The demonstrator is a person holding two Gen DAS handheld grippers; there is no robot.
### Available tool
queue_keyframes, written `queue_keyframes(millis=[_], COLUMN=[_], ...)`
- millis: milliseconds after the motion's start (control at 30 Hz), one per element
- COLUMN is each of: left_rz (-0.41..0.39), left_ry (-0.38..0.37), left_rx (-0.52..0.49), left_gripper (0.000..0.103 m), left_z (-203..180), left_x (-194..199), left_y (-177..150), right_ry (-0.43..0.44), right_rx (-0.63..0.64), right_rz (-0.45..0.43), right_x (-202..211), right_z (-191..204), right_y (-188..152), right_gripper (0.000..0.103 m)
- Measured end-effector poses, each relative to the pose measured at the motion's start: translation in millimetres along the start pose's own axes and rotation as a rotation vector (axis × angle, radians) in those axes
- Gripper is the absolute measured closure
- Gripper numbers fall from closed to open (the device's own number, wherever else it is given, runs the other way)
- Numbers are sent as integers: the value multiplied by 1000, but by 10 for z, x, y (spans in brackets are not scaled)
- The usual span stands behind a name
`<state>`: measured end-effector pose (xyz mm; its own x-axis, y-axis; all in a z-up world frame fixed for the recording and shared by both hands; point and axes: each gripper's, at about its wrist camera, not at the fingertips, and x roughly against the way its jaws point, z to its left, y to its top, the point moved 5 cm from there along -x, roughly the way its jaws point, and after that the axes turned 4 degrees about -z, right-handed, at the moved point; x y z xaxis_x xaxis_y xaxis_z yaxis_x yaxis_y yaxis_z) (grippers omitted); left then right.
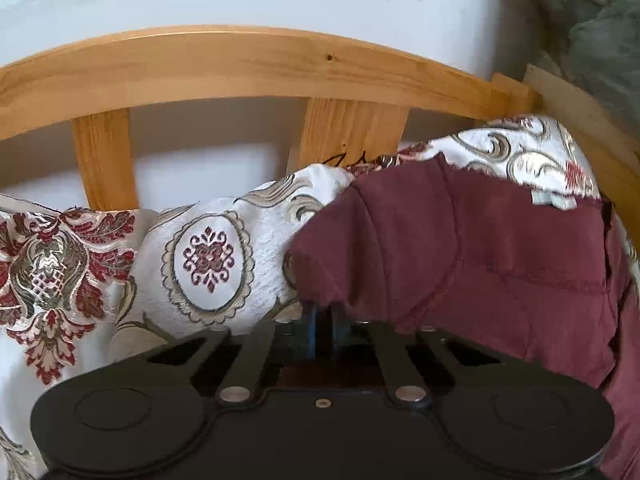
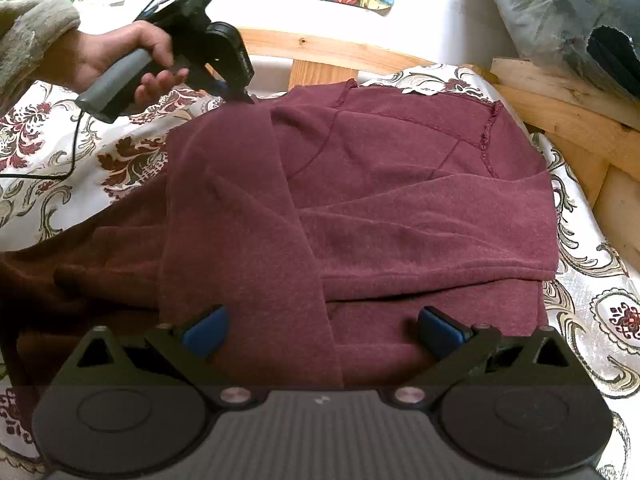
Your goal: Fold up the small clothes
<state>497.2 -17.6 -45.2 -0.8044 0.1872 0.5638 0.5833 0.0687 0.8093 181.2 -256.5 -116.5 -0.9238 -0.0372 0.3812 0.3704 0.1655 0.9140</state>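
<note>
From my right wrist view I see one maroon garment spread on the patterned bedspread, below the wooden headboard; the right hand-held gripper is spread wide over its near hem. Only there do I see the hand carrying the left hand-held gripper, pressed together, pinching the garment's corner near the headboard.

My left gripper pinched shut, tilted downward, my left hand wrapped round its handle, my right gripper spread wide
</note>
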Motion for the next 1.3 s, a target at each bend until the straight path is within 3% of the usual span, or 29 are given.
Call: queue_keyframes(millis=[133, 233, 300, 367, 433, 533, 700, 867, 1000, 1200, 1300], left_rz=[-76, -66, -58, -68, -74, -88, -101, -89, -70, 58, 107], left_ry=[61, 95, 111, 120, 128, 136, 80, 0, -99, -189, -199], left_rx=[-52, -83, -65, -36, -28, -40, -159, -294, -376, -442, -449], left_gripper=[99, 92, 66, 51, 46, 31, 5, 1, 1, 1, 1], left_z=[-85, -117, -92, -46, -21, -27, -180, -307, -336, -296, -284], left_x=[102, 142, 207, 324, 448, 689, 1198, 1712, 2102, 2377, 2376], left_y=[95, 91, 50, -16, -106, -279, -678, -1046, -1397, -1983, -2151], right_ry=[-1, -4, -7, -9, -12, -23, -46, -27, -1, -25, -21], right_rx=[-1, 6, 10, 12, 18, 32, 83, 99, 100, 207, 261], right_rz=[2, 10, 9, 6, 1, -10, -24, -34, 22, 95, 129], right_x=[-4, -15, -9, 13, 54, 133, 261, 528, 878, 1379, 1478], right_z=[13, 24, 29, 27, 18, -23, -142, -263, -262, -75, 102], right_y=[-2, -11, -9, 5, 33, 92, 226, 282, 108, -56, -128], right_gripper=[0, 0, 0, 0, 0, 0, 0, 0, 0, 1, 14])
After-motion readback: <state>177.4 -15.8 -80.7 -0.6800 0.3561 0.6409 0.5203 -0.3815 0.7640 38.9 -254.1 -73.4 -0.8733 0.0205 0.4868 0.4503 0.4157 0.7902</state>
